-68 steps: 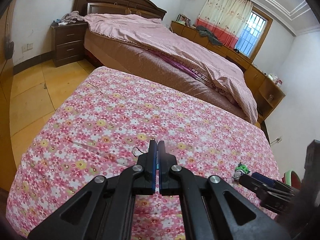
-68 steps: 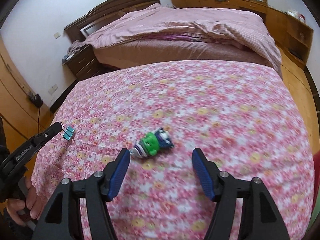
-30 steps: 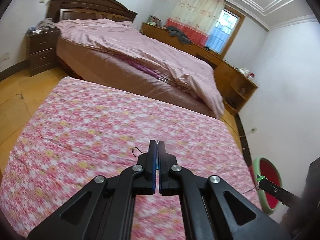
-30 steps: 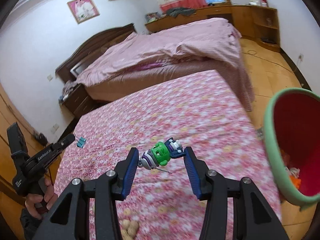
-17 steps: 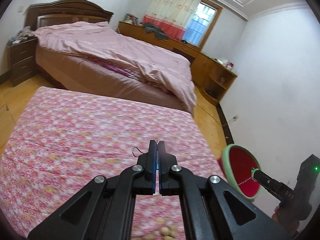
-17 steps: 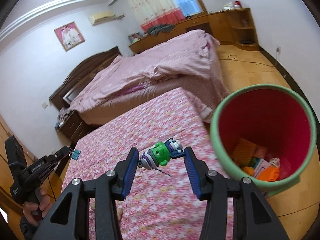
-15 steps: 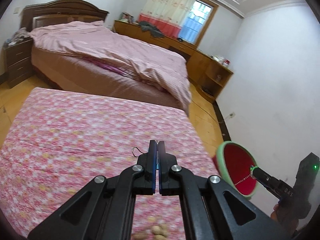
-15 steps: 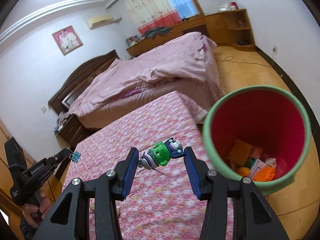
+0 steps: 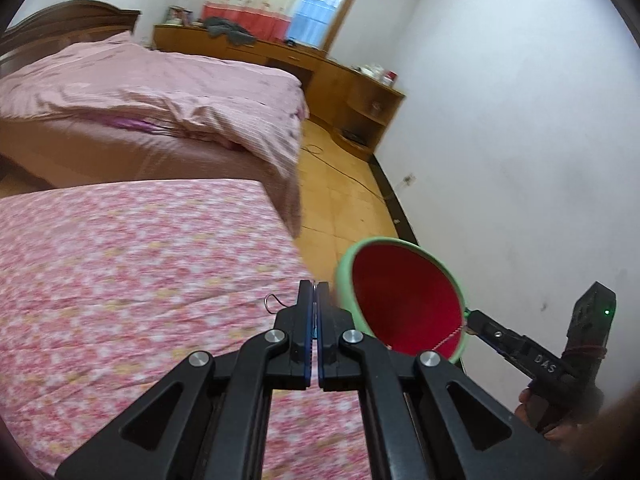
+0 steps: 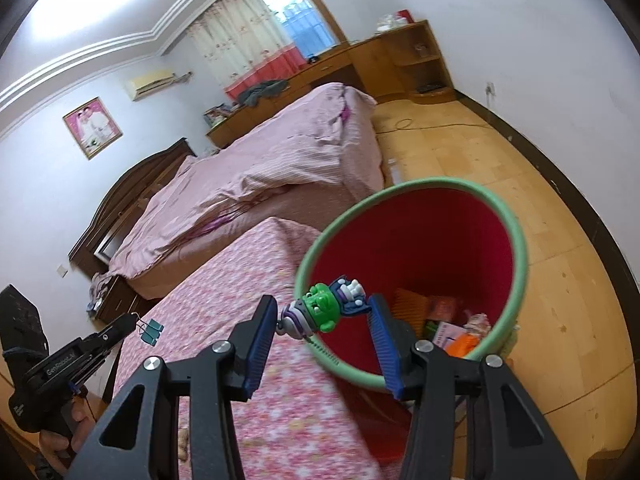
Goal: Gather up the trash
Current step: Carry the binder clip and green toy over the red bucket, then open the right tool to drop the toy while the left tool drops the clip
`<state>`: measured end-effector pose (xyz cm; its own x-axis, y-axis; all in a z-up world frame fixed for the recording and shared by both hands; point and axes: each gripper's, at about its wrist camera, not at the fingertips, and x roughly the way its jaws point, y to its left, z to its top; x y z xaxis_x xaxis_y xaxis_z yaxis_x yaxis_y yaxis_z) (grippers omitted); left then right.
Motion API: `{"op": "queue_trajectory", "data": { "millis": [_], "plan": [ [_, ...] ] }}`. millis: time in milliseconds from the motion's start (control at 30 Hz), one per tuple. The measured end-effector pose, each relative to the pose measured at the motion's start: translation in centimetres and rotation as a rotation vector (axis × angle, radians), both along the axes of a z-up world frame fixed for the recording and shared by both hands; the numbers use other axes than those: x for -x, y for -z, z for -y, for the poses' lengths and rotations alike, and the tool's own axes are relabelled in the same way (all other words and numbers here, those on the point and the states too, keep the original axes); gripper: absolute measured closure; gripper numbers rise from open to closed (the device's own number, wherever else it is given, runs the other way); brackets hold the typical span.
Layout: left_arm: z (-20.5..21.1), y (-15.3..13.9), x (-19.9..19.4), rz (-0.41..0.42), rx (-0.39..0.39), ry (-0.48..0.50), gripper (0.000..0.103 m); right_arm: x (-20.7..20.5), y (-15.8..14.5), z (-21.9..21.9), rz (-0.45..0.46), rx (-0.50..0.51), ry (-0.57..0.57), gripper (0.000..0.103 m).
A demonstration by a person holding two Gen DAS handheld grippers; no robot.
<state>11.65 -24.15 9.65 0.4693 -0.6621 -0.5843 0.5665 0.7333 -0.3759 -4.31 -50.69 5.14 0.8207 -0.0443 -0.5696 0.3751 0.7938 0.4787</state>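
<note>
My right gripper (image 10: 322, 312) is clamped on a small green toy (image 10: 322, 309), its blue pads pressing on the toy's two ends, so it hangs crosswise between them. A thin bead chain dangles from the toy. In the right wrist view the toy sits in front of the near rim of the bin (image 10: 520, 240), a red bucket with a pale green rim standing on the wooden floor just beside the flowered table (image 10: 256, 280). Inside the bin I see packets and wrappers in orange and pink.

My left gripper (image 9: 314, 292) is closed tight, fingers pressed together on a teal binder clip (image 10: 151, 331); its wire loop pokes out to the left of the fingertips in the left wrist view. From the right wrist view, the clip hangs from that gripper's tip over the table's far-left part, well apart from the bin.

In the left wrist view the bin (image 9: 404, 312) lies just right of my closed fingers, with the right gripper (image 9: 474, 322) reaching in at its rim. A pink bed (image 9: 160, 96) stands beyond the table.
</note>
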Motion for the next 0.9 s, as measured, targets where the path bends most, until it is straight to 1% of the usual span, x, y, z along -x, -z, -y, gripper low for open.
{"op": "queue_trajectory", "data": {
  "millis": [200,400,667,900],
  "plan": [
    [4.6,0.5,0.6,0.0,-0.02,0.074,0.103,0.4,1.7,2.7,-0.025,-0.024,0.045,0.053],
    [8.4,1.5,0.5,-0.004,-0.042,0.135,0.103,0.4,3.4,4.8,-0.052,-0.036,0.077,0.051],
    [12.2,3.4,0.4,-0.025,-0.087,0.194,0.103,0.6,3.9,6.7,-0.03,-0.056,0.101,0.05],
    [14.4,5.0,0.5,-0.046,-0.128,0.259,0.103,1.6,3.9,7.5,-0.019,-0.055,0.122,0.048]
  ]
}}
